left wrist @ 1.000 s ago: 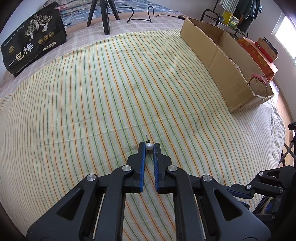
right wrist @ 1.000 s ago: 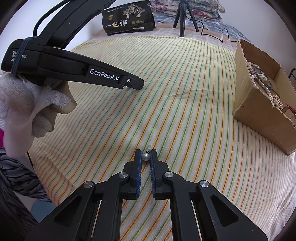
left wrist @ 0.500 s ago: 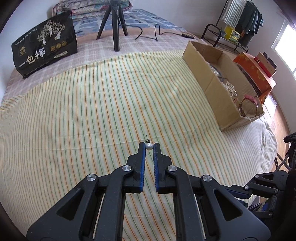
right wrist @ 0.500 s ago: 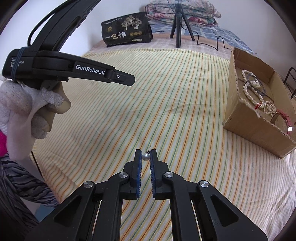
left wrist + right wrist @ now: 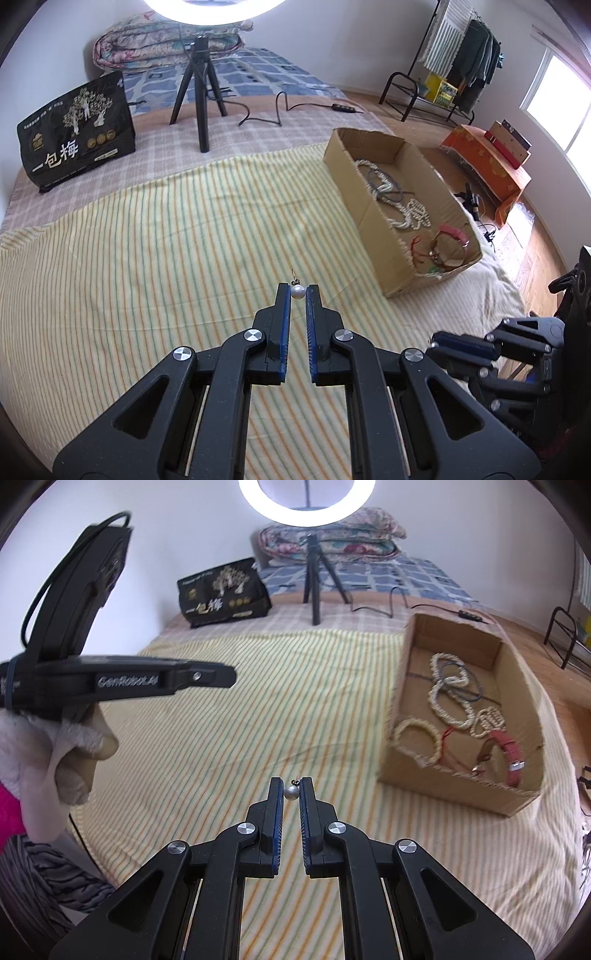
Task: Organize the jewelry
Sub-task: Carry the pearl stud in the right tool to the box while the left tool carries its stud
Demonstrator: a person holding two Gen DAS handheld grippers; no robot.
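My left gripper [image 5: 297, 291] is shut on a pearl earring [image 5: 297, 291], held at the fingertips above the striped bedspread. My right gripper [image 5: 291, 792] is shut on a second pearl earring [image 5: 290, 792], also held above the spread. An open cardboard box [image 5: 373, 221] lies to the right and ahead; it also shows in the right wrist view [image 5: 397, 738]. It holds bead necklaces [image 5: 448, 696], a bead bracelet [image 5: 417, 736] and a red strap [image 5: 508, 751]. The left gripper's body [image 5: 122, 681] shows at the left of the right wrist view.
A black printed bag [image 5: 75, 138] and a black tripod [image 5: 201, 85] with a cable stand at the far side of the bed. Folded quilts [image 5: 166, 44] lie behind. An orange chest [image 5: 487, 158] and a clothes rack [image 5: 443, 62] stand on the floor to the right.
Both grippers have risen and tilted up with their earrings, so the box's inside and the room's far wall have come into view.
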